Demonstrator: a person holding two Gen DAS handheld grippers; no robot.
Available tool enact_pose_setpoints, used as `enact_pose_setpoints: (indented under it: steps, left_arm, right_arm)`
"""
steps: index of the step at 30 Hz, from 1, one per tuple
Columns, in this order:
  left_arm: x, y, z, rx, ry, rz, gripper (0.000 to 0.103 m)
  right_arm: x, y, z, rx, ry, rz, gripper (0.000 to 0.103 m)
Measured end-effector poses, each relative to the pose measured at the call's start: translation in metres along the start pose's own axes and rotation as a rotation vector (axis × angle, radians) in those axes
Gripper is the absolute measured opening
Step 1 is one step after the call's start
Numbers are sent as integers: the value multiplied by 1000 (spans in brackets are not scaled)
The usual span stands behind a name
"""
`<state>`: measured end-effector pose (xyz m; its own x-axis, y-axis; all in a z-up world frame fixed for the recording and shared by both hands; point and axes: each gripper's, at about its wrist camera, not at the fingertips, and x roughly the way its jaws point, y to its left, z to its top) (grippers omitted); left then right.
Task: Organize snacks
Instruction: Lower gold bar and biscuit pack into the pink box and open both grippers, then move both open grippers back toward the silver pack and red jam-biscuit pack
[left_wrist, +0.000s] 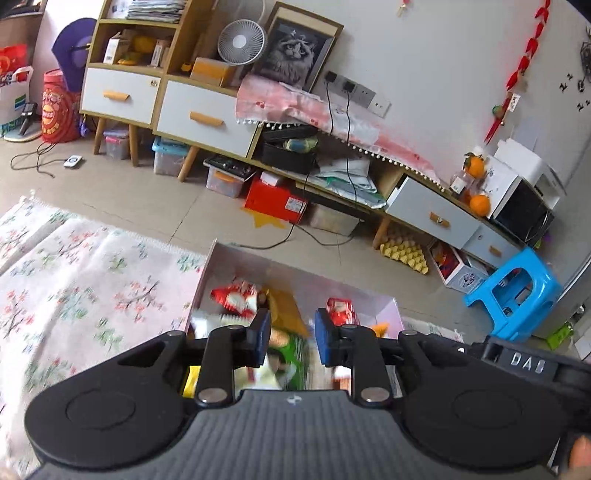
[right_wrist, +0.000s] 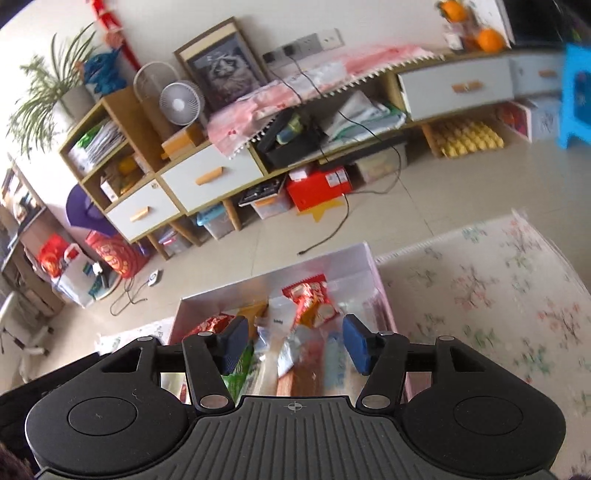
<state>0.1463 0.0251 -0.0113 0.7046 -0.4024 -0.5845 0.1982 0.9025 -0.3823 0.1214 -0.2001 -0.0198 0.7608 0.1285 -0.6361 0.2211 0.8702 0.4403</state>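
Note:
A shallow pinkish-white box (left_wrist: 221, 258) sits on the floor with several snack packets in it. In the left wrist view a red-and-white packet (left_wrist: 236, 295), a second red packet (left_wrist: 341, 310) and a blurred green packet (left_wrist: 291, 354) lie inside. My left gripper (left_wrist: 291, 339) hovers over the box, its blue pads a little apart with nothing pressed between them. In the right wrist view the box (right_wrist: 332, 258) holds a red packet (right_wrist: 312, 299), a silver packet (right_wrist: 291, 350) and a green one (right_wrist: 238, 373). Above them my right gripper (right_wrist: 295, 347) stands open, holding nothing.
A floral rug (left_wrist: 74, 288) lies beside the box. A blue plastic stool (left_wrist: 513, 295) stands to the right. Along the wall runs a low cabinet (left_wrist: 207, 118) with white drawers, a red box (left_wrist: 275, 201) and bins beneath it. Cables trail across the tiles (left_wrist: 295, 236).

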Motion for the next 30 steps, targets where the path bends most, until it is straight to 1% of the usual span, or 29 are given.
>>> enact_pose_setpoints:
  steps: [2,3,6,7,8,9,10,12,13,14,16,17,18,19,20,21,23,24,26,28,30]
  left_arm:
    - [-8,1,-4,-15,24,-3,24]
    - [-12,0,-5,-12,42,10,26]
    - [-21,-7,-6,21,66,71,38]
    - [-23,-10,-8,39,81,106,47]
    - [-24,-13,-10,55,103,143,55]
    - [-26,-15,-14,69,123,174,57]
    - [-29,-16,-18,84,135,194,57]
    - [-37,-19,-28,113,153,224,60]
    - [-41,-20,-33,116,163,233,65]
    - [-47,-18,-38,111,169,232,73]
    - [-53,-17,-48,109,191,210,82]
    - [-54,-18,-50,118,205,202,82]
    - [-55,-20,-53,134,211,202,82]
    - [-54,-21,-55,159,211,209,85]
    - [-53,-24,-58,190,209,222,90]
    - [-51,-27,-62,226,207,235,91]
    - [-43,-32,-67,291,233,245,92]
    - [-43,-33,-73,299,245,247,92]
    - [-38,-32,-75,275,274,231,92]
    - [-35,-31,-75,234,302,190,92]
    - [-33,-31,-79,213,327,163,93]
  right_arm:
    - [-12,-1,-2,23,17,20,58]
    - [-19,-1,-3,29,24,23,58]
    - [-38,3,-6,20,35,10,62]
    - [-44,3,-9,10,42,5,64]
    - [-48,3,-14,-3,61,-19,64]
    - [-50,3,-18,-20,78,-46,65]
    - [-52,2,-23,-52,98,-84,66]
    - [-57,0,-38,-123,125,-176,70]
    - [-60,-3,-45,-139,135,-212,70]
    - [-65,-7,-52,-140,142,-230,70]
    - [-75,-17,-58,-109,148,-213,70]
    - [-81,-24,-59,-82,146,-202,71]
    - [-86,-29,-60,-63,139,-200,75]
    - [-89,-33,-61,-54,131,-204,80]
    - [-91,-36,-62,-57,128,-212,82]
    - [-91,-39,-65,-71,131,-230,83]
    - [-87,-42,-67,-92,153,-256,83]
    - [-83,-43,-69,-102,171,-250,83]
    - [-80,-46,-70,-108,201,-239,83]
    - [-80,-47,-69,-92,196,-244,83]
    - [-80,-46,-69,-90,191,-232,83]
